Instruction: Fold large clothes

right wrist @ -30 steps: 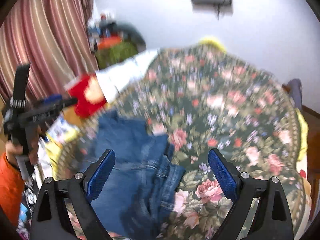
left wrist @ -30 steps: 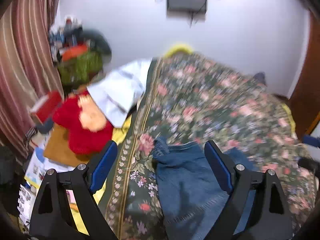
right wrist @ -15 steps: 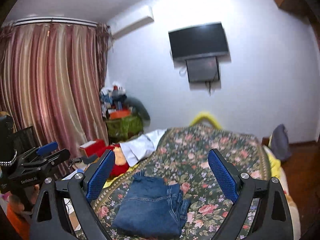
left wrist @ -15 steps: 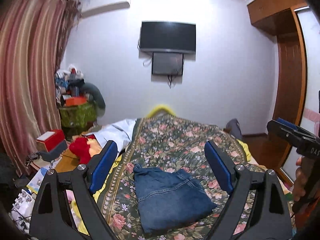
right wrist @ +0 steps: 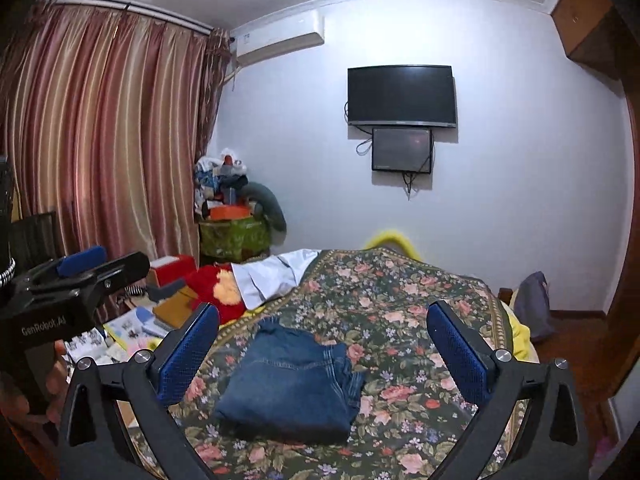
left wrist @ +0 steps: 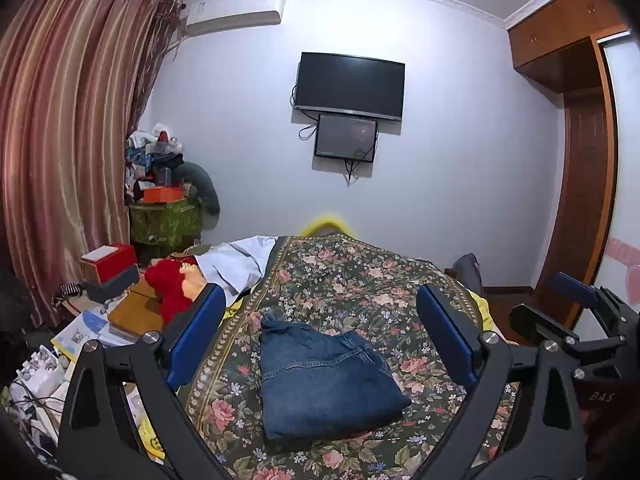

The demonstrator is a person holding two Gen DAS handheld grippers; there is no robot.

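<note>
Bed running off the bottom edge of both views; heap on the green bin too small and jumbled to sort out; papers at lower left being cut off by the frame; wardrobe being clipped at the right

Jeans: mid-blue denim, lighter stitching along the seams.
Bedspread: dark green ground, pink and red roses, small white and blue flowers, tan patterned border; it lies under the jeans.
Tongs pads: bright blue, on black frames.
Curtain: reddish brown with pale gold vertical stripes, left of the bedspread.
Plush toy: red with a peach patch, at the bedspread's left edge.
White cloth: pale bluish white, beside the plush toy.
Wall: pale lilac-white, beyond the bedspread.
Television: black.
Wardrobe: warm brown wood, right of the bedspread.
Box: red with a white top.
</note>
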